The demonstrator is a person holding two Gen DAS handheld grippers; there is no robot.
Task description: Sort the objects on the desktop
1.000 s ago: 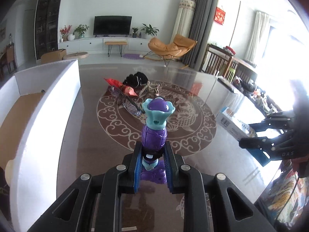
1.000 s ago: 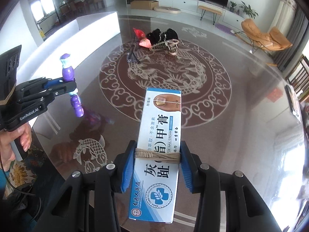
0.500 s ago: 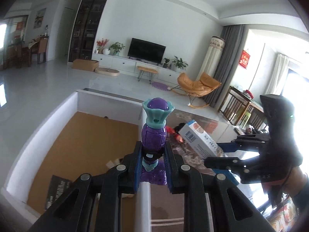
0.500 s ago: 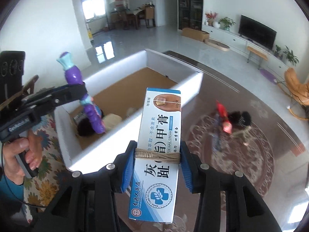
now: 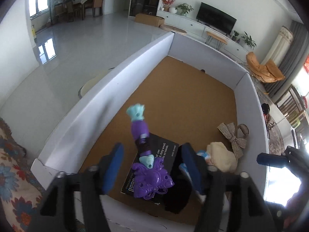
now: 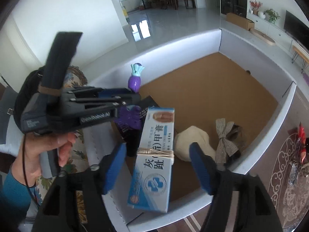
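Grippers over the white-walled box (image 5: 135, 58), both pointed down into it and both with jaws opening; left gripper (image 5: 152, 166) spread, its blue pads clear of the purple toy (image 5: 143, 154), which stood tilted between them, teal tip away from the gripper, above the black packet (image 5: 164, 148) lying on the box's brown floor near the front wall; whether the toy touched the packet could not be told; right gripper (image 6: 157, 166) likewise spread, its pads apart from the blue-and-white ointment carton (image 6: 154, 160), which sat between them, bound with a rubber band and slanted, over the box's front wall; cream-coloured soft object (image 6: 193, 143) on the box floor just beside the carton, towards the right wall; checked bow (image 6: 225, 141) next to it, close against the right wall; remainder of the box floor bare cardboard; in the right wrist view, a hand (image 6: 46, 148) with a teal sleeve holding the left gripper at the box's left front corner; outside the box's right wall, a patterned dark tabletop (image 6: 285, 174) bearing a red object, too small to identify.
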